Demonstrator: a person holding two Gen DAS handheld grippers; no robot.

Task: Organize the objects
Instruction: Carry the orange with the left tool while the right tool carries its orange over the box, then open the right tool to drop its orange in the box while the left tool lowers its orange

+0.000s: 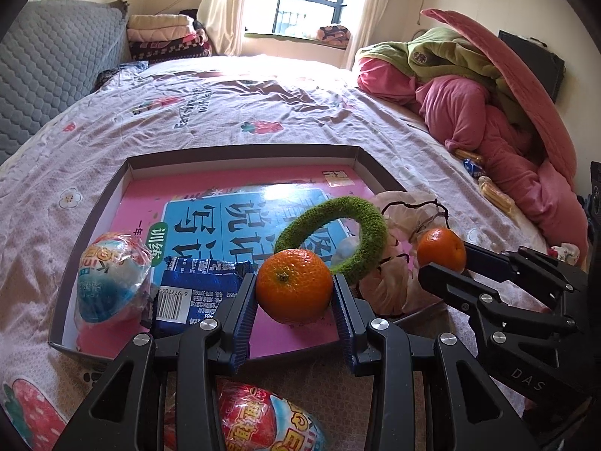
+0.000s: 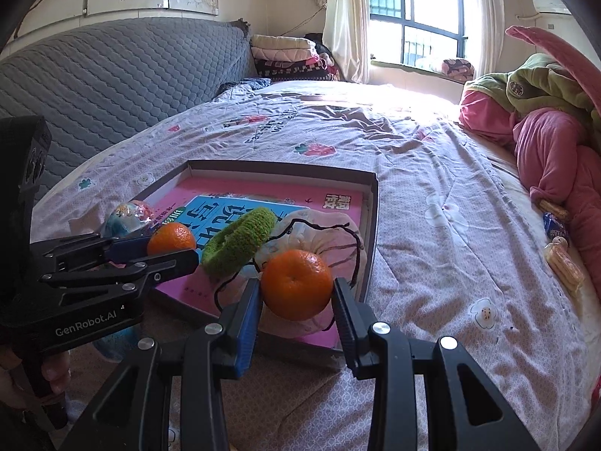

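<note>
Nearest me, a red wrapped snack [image 1: 263, 417] lay on the bed, not yet in the box — I judged the sorting well along but unfinished. My left tongs [image 1: 295, 293] were clenched on one orange [image 1: 295, 287], my right tongs [image 2: 296, 293] on another orange [image 2: 296, 285], both above the tray's near edge. Inside the shallow box [image 1: 240, 154] — a pink book, blue packet [image 1: 199, 289], wrapped egg toy [image 1: 112, 278], green ring [image 1: 338, 233], drawstring pouch [image 1: 398, 225].

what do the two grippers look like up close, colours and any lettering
Both are black angular plastic with silver screw heads and blue ribbed pads on the fingers. The left gripper carries white "GenRobot.AI" lettering on its body; the right gripper shows "DAS" in pale letters.
</note>
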